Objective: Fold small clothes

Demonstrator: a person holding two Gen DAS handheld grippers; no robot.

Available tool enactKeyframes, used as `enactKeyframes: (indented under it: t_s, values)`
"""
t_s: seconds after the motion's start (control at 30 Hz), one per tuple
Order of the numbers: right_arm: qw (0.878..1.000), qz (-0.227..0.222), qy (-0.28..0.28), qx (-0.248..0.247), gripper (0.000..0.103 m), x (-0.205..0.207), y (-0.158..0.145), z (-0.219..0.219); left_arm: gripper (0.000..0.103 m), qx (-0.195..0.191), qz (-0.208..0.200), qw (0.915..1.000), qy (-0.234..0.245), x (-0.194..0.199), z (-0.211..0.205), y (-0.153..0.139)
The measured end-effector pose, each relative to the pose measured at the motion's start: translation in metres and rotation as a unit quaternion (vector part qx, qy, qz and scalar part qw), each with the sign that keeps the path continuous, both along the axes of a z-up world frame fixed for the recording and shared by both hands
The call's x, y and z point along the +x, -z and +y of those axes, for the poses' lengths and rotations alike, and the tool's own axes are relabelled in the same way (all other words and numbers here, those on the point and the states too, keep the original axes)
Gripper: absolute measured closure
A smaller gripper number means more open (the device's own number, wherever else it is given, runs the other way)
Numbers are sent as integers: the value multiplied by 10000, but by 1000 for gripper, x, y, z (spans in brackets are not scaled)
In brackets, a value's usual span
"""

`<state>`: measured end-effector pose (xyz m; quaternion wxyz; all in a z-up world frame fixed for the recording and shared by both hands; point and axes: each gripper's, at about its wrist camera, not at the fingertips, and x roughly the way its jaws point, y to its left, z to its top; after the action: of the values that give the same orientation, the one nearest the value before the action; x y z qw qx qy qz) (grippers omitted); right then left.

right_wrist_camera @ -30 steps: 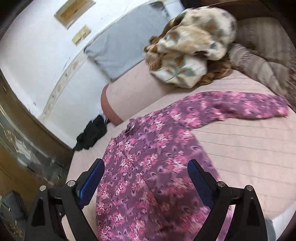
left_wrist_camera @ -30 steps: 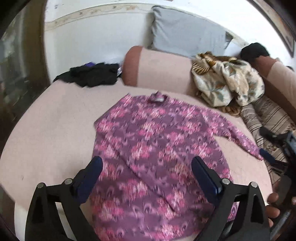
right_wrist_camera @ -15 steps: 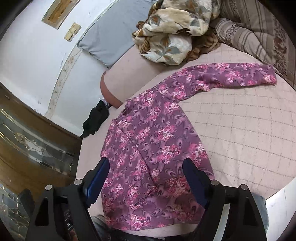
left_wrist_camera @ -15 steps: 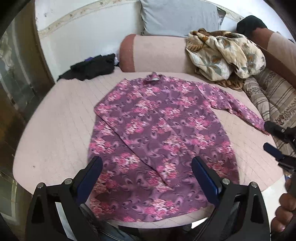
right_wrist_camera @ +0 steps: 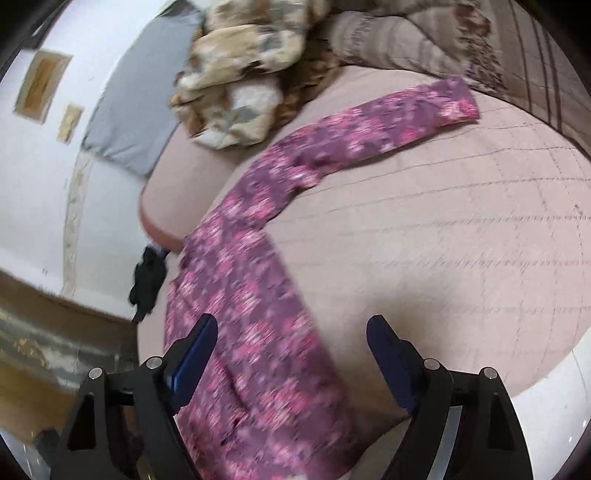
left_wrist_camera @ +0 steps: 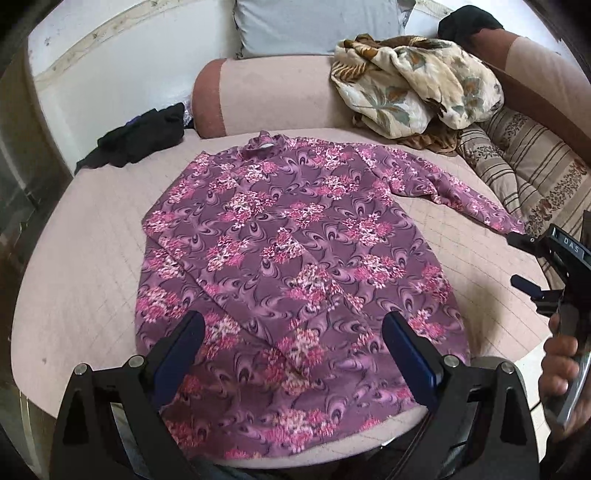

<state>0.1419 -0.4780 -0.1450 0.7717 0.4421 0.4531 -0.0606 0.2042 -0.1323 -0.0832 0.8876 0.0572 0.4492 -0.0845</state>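
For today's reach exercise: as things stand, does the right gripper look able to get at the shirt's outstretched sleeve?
Probably yes. The right gripper is open, and the outstretched sleeve lies flat on bare bed cover with nothing on it. The crumpled floral blanket sits beyond it.

Purple floral shirt (right_wrist_camera: 258, 295) motion-blurred, its hem behind the right gripper (right_wrist_camera: 291, 354).

Ahead of me: pink quilted bed cover (left_wrist_camera: 92, 258). Pink bolster (left_wrist_camera: 266, 96) along far edge, grey pillow (left_wrist_camera: 317, 26) behind it against white wall (left_wrist_camera: 110, 74). Black garment (left_wrist_camera: 140, 138) heaped just left of bolster. Floral blanket (left_wrist_camera: 413, 85) bunched right of it; striped cushion (left_wrist_camera: 528, 162) beside.
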Motion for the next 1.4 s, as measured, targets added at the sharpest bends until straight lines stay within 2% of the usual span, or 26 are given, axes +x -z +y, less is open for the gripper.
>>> enactKeyframes:
  t_s: [0.13,0.27,0.4,0.47,0.53,0.63,0.67,0.7,0.77,0.87,0.97,1.03,1.07,1.1,1.2,1.27,1.33,1.37,1.4]
  values:
    - [9983,183,550,77,16,19,22,-41,7,-235,191,9995,22,31,-5,18]
    - [9900,411,1323,266,16,46,54,-94,7,-262,340,9990,81,60,-12,36]
    - [9790,579,1911,421,19,75,81,-133,7,-345,296,9990,40,77,-5,42]
    - [9765,564,2068,222,29,86,82,-142,7,-413,374,9984,-45,83,4,50]
    - [9734,711,2171,-173,48,97,83,-148,7,-448,464,9978,-148,88,13,56]
    - [9686,991,2215,-545,61,106,86,-150,7,-515,500,9968,-343,89,27,60]
    - [9712,1002,2046,-701,77,113,80,-149,7,-553,486,9964,-408,88,31,60]
    - [9731,944,1946,-789,90,116,76,-148,7,-628,488,9957,-469,87,37,59]
    - [9746,843,1816,-1005,90,120,60,-143,7,-734,489,9948,-503,83,44,56]
    - [9807,330,1292,-1427,90,133,3,-104,7,-810,372,9947,-505,76,54,46]
    - [9746,-442,388,-2162,90,148,-65,-28,7,-865,258,9945,-530,71,64,36]
    - [9585,-915,-382,-2671,90,153,-100,38,7,-959,199,9935,-588,67,75,29]
    - [9456,-1202,-906,-2884,90,153,-116,81,7,-1003,160,9928,-636,66,82,26]
    - [9364,-1381,-1247,-2976,90,153,-123,109,7,-1031,118,9921,-704,65,88,24]
    - [8968,-1728,-2472,-3239,90,151,-125,205,7,-1110,134,9885,-1019,67,116,27]
    - [8828,-1826,-3102,-3017,90,144,-109,250,7,-1322,265,9832,-1227,70,136,34]
    - [8732,-1615,-3871,-2480,84,138,-73,294,7,-1964,465,9701,-1347,77,160,43]
    - [8697,-1545,-4087,-2297,77,133,-57,306,9,-2257,551,9622,-1421,81,169,48]
    - [8655,-1397,-4335,-2084,64,129,-34,318,8,-2515,623,9532,-1561,85,180,53]
